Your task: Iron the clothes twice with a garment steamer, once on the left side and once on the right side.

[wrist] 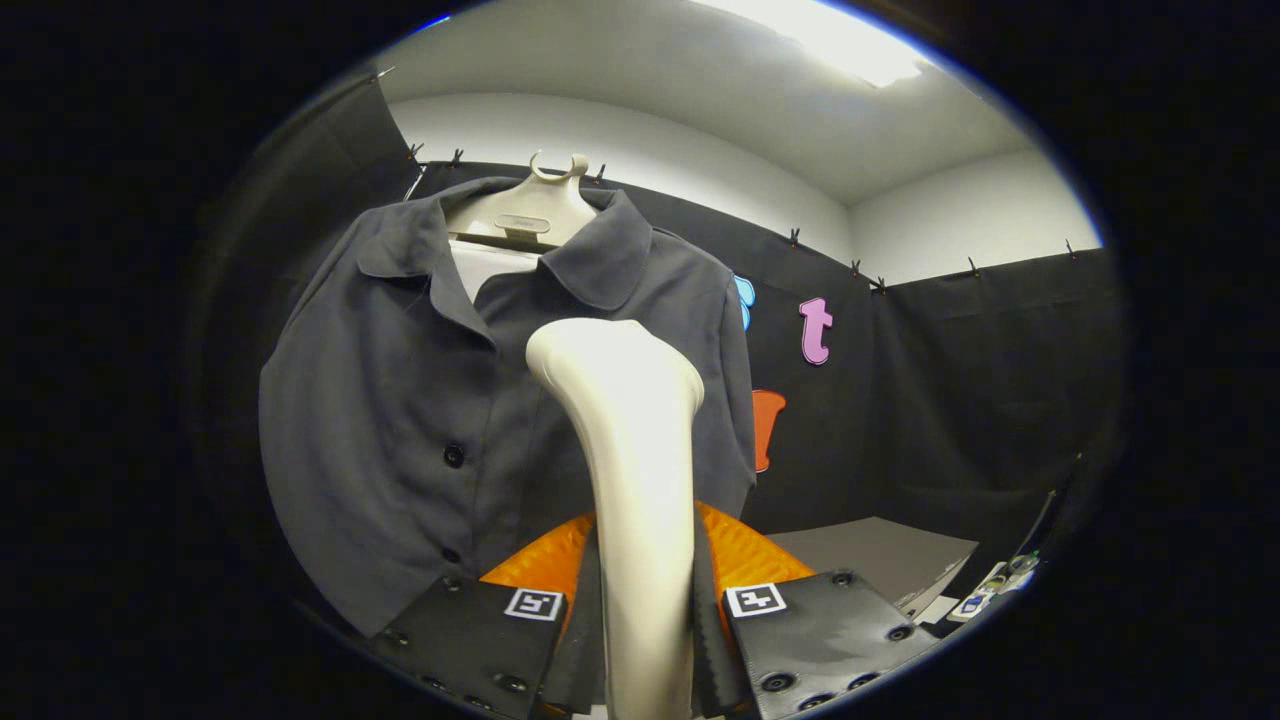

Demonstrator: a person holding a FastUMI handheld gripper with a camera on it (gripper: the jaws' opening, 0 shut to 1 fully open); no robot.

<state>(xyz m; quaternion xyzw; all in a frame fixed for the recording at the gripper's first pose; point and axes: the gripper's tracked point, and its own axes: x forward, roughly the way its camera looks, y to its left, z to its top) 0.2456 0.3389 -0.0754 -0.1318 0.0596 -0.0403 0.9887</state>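
Note:
A dark grey short-sleeved shirt [400, 400] with dark buttons hangs on a cream hanger [530, 215] just beyond the fingers. The cream garment steamer [630, 470] stands upright between my fingers, its handle clamped on both sides. My gripper [645, 610] is shut on the steamer. The steamer's rounded head rises in front of the shirt's right half, beside the button placket. I cannot tell whether the head touches the cloth. The shirt's lower right part is hidden behind the steamer.
A grey table top [880, 560] lies to the right beyond the fingers, with small items [990, 590] at its far right edge. Black cloth walls close the booth behind and to the right of the shirt.

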